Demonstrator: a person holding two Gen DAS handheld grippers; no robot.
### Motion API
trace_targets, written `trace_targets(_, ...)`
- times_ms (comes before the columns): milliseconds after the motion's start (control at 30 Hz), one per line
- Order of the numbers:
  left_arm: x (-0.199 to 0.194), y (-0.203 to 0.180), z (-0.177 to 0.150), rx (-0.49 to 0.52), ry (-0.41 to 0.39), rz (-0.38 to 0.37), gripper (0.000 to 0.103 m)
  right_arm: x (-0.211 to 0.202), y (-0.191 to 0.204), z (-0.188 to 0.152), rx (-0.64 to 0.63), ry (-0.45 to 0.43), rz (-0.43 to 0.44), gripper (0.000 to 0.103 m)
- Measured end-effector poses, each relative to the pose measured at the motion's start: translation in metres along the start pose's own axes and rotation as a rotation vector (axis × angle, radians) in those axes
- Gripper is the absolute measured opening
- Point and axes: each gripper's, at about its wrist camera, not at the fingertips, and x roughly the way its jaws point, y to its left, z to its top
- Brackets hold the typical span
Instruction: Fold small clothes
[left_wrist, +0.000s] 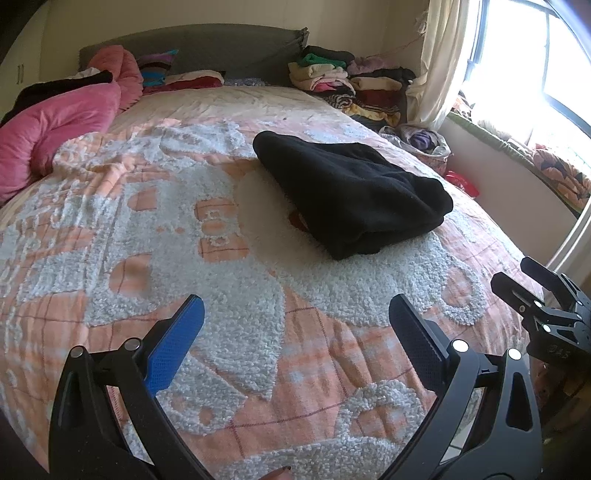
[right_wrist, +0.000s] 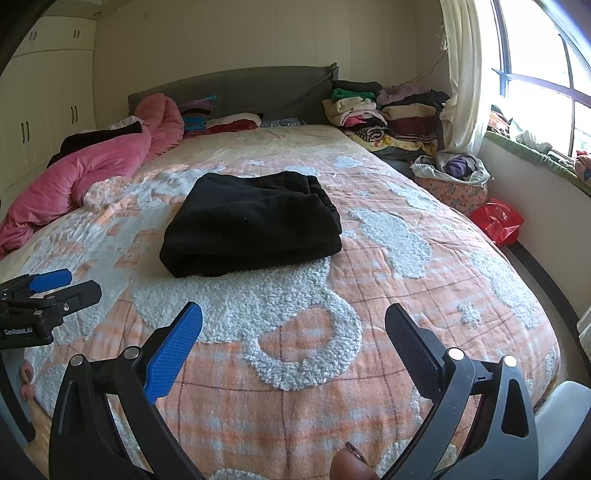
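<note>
1. Grippers: the left gripper (left_wrist: 295, 325) and right gripper (right_wrist: 293, 328) both gape wide and empty over the near bedspread (right_wrist: 369, 295).
2. Garment: the black garment (right_wrist: 251, 221) lies folded mid-bed, well ahead of both.
3. Risk: a shallow pinch on its top layer alone could peel the fold open.
4. Risk: fingers could snag the bedspread's tufted loops and drag it along.
5. Risk: the thick bundle may slump if lifted by one edge.
</note>
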Motion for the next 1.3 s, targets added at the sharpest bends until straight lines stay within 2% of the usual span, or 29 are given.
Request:
trace_targets(1100, 0.001, -0.003, 0.000, -0.002, 0.014, -0.010, 0.094, 0.000, -0.002, -0.001, 0.006, 0.011, -0.009, 0.099)
trace_targets(1300, 0.004, 0.001, -0.001, -0.021, 0.038, -0.021, 0.094, -0.005, -0.021, -0.003, 0.047, 0.015, -0.057, 0.099)
